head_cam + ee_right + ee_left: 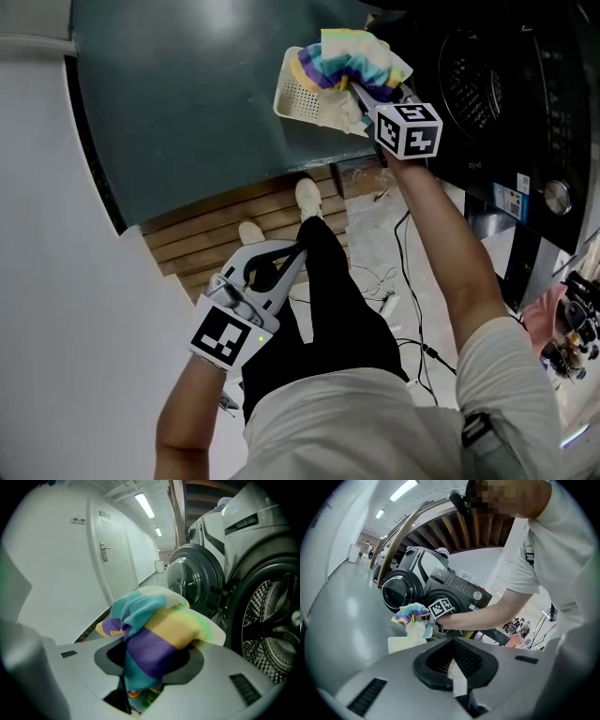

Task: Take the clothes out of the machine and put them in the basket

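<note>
now right hand-held gripper [361, 97] is pinching striped cloth [356, 58] above basket [295, 94], left hand-held gripper [298, 251] hanging pressed together; lowering inside before releasing seems wisest.

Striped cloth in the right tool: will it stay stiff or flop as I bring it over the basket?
Probably floppy: the striped cloth bunches and folds over the right tool. Likely light, since a small pinch carries the whole bundle. Its drooping end may catch the basket rim.
</note>
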Action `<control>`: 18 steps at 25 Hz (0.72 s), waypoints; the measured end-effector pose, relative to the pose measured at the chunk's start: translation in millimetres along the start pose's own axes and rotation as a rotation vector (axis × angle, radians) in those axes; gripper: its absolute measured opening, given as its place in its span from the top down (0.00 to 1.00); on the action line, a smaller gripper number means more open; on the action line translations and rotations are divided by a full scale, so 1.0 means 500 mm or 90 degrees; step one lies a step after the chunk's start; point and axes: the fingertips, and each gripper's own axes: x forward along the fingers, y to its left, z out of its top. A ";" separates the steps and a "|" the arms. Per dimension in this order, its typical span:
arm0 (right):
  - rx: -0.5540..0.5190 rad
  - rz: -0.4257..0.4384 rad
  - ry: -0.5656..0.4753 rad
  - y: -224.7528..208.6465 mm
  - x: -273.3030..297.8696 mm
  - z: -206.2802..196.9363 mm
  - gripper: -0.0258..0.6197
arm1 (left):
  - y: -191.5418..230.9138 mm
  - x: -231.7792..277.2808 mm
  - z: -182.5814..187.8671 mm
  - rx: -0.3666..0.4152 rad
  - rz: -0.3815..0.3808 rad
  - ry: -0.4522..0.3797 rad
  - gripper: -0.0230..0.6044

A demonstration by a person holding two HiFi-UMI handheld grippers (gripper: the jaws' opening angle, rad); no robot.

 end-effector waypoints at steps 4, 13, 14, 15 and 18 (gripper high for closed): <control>-0.020 0.008 0.026 0.000 0.064 -0.044 0.67 | 0.018 0.003 -0.018 -0.011 0.008 0.000 0.97; -0.042 0.022 0.092 -0.032 0.224 -0.191 0.67 | 0.065 0.070 -0.046 -0.029 0.011 0.021 0.97; -0.041 0.025 0.102 -0.039 0.241 -0.211 0.67 | 0.070 0.081 -0.044 -0.029 0.012 0.023 0.97; -0.042 0.028 0.113 -0.045 0.258 -0.231 0.67 | 0.075 0.092 -0.042 -0.029 0.012 0.025 0.97; -0.050 0.038 0.144 -0.062 0.306 -0.287 0.67 | 0.091 0.121 -0.039 -0.031 0.014 0.030 0.97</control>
